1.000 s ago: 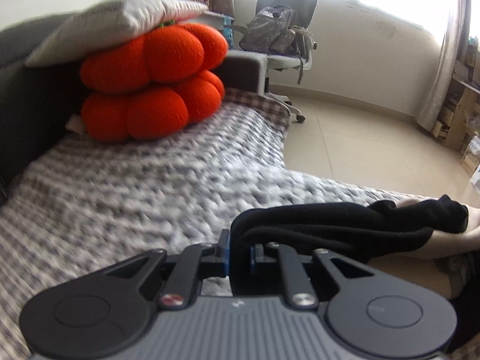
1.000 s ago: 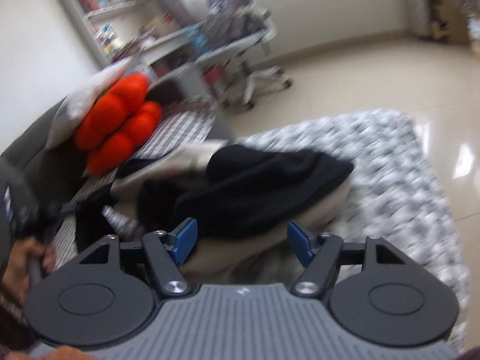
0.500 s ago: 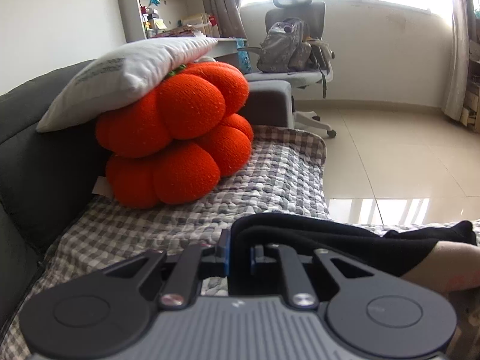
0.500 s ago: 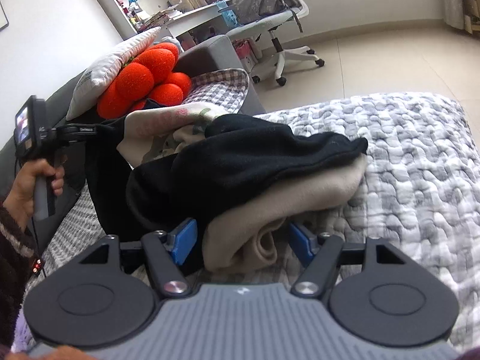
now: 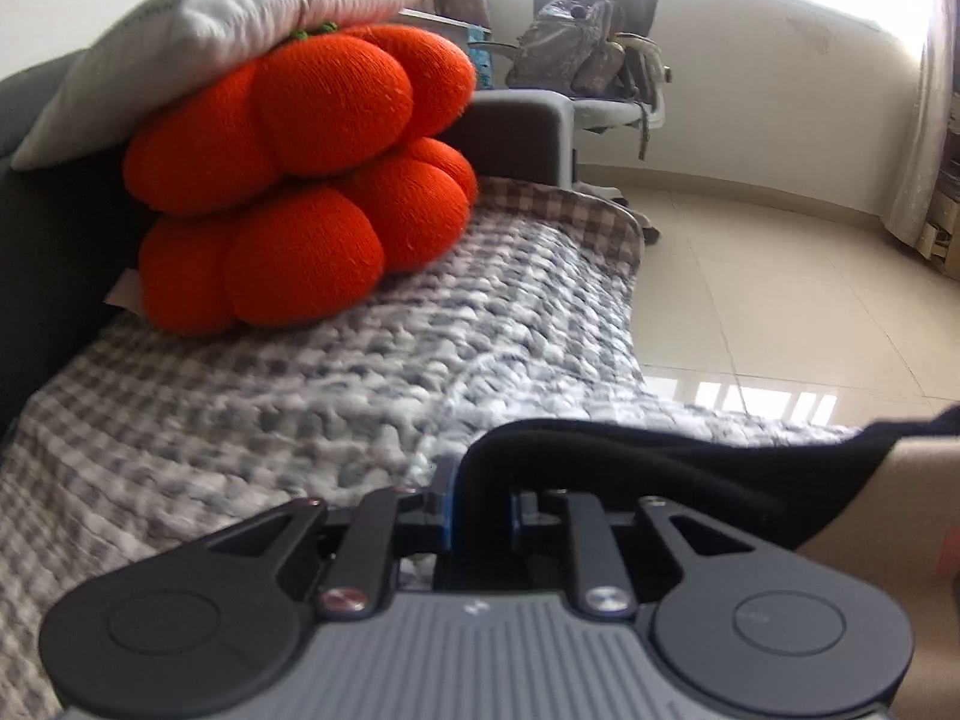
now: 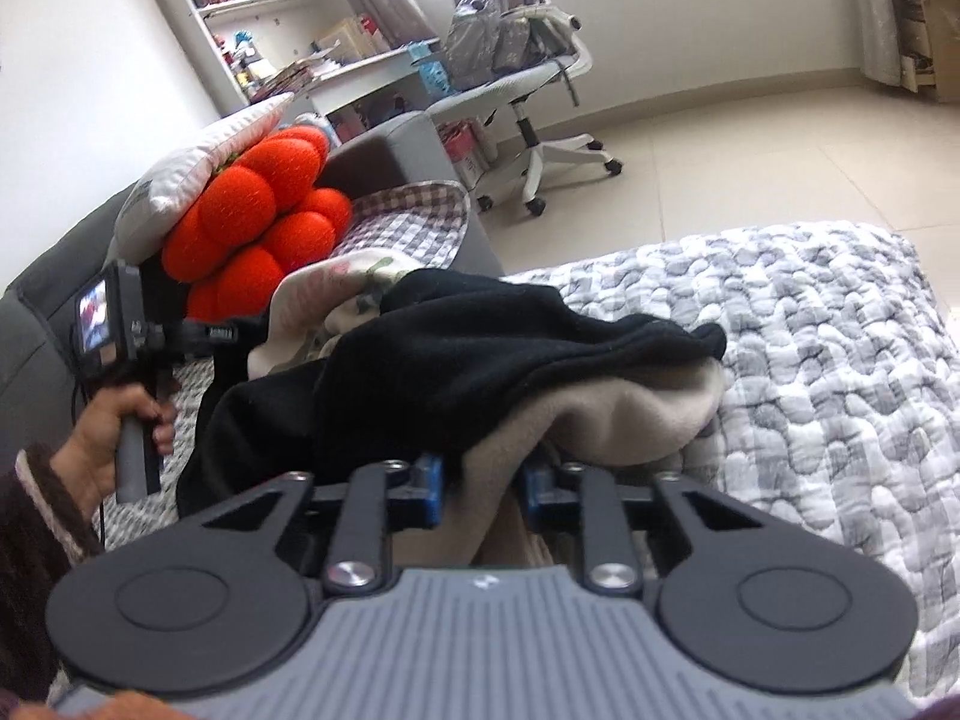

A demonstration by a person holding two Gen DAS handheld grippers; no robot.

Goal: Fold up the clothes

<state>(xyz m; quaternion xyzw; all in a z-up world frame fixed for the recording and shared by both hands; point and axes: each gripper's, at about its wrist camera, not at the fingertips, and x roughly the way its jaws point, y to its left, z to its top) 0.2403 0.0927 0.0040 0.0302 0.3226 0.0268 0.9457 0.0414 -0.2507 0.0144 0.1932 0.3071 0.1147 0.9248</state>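
Nearby, an orange cushion (image 5: 300, 180) rests on the checked blanket (image 5: 300, 396).

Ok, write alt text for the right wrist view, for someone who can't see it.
The right gripper is closing on a beige garment that lies under a black garment on a grey quilt. At left, a hand holds the left gripper's handle; orange cushions sit behind.
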